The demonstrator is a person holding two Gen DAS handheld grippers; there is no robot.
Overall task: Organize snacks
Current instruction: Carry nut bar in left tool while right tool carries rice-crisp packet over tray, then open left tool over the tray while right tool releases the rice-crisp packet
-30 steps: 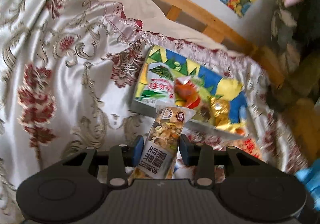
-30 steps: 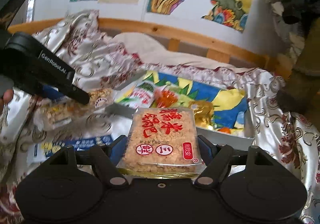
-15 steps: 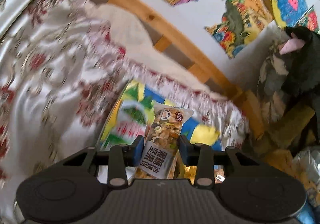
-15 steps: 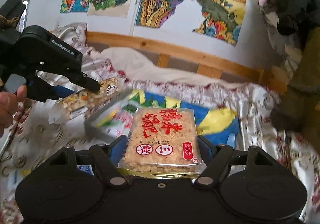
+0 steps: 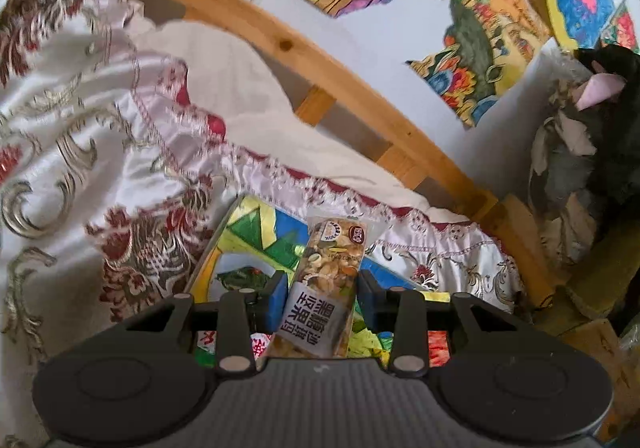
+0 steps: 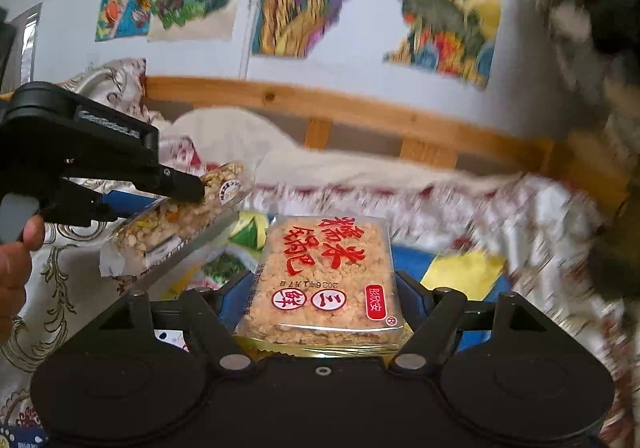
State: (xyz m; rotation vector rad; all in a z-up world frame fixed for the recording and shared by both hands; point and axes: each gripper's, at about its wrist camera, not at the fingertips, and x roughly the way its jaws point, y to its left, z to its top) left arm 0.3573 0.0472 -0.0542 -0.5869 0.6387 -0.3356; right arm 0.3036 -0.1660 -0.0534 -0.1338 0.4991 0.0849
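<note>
Above the colourful shallow tray (image 6: pixel 460 272), your left gripper (image 5: pixel 322 288) pinches a slim nut bar (image 5: pixel 328 284), your right gripper (image 6: pixel 324 300) a square rice-cracker pack (image 6: pixel 328 272) — light, brittle, slippery film — hold mid-body.

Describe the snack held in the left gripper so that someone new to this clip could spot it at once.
Start at the wooden bed rail and drop to the colourful tray on the floral bedspread. Over the tray's left edge the left gripper is shut on a nut bar. It is long, narrow and clear-wrapped with a white label, whereas the rice cracker pack is square with red writing.
</note>
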